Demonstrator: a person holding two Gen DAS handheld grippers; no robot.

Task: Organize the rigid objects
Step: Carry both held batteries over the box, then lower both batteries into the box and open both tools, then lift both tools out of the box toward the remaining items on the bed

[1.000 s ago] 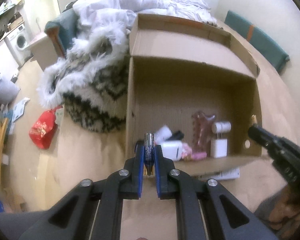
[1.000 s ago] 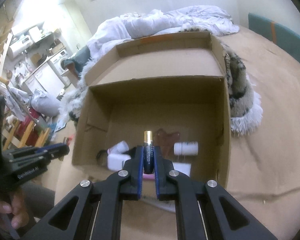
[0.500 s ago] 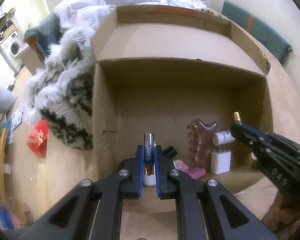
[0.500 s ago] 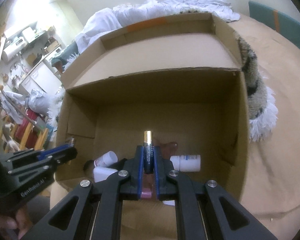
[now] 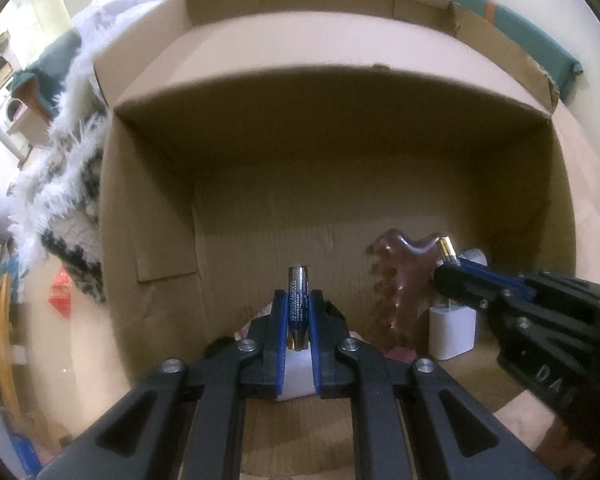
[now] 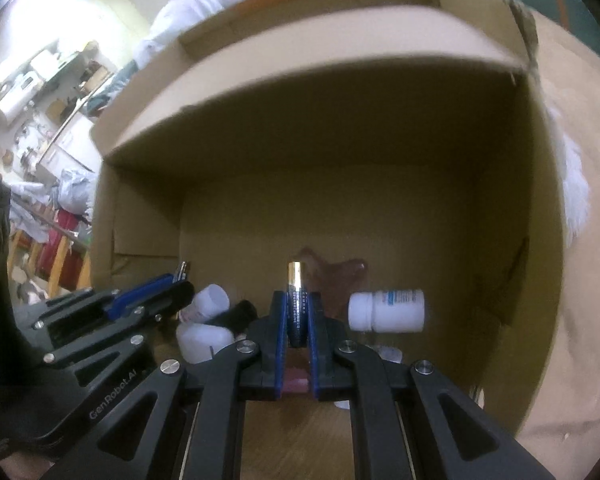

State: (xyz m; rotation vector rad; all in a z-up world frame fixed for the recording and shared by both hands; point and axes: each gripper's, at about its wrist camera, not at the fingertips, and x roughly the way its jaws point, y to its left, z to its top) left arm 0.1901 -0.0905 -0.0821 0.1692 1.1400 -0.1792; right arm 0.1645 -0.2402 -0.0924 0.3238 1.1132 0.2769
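Batteries (image 5: pixel 298 304) (image 6: pixel 297 308) stand lengthwise between clamping pads, tips pointing into box (image 5: pixel 332 184).

Matt corrugated cardboard box (image 5: pixel 148 208); glossy metal-capped battery (image 6: pixel 297 300) (plastic wrap); fluffy rug (image 5: pixel 60 184).

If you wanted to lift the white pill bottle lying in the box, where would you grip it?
Probably across the labelled body of the white pill bottle, from above. It lies on its side, cap pointing left, on the cardboard box floor, so the round body's sides look free.
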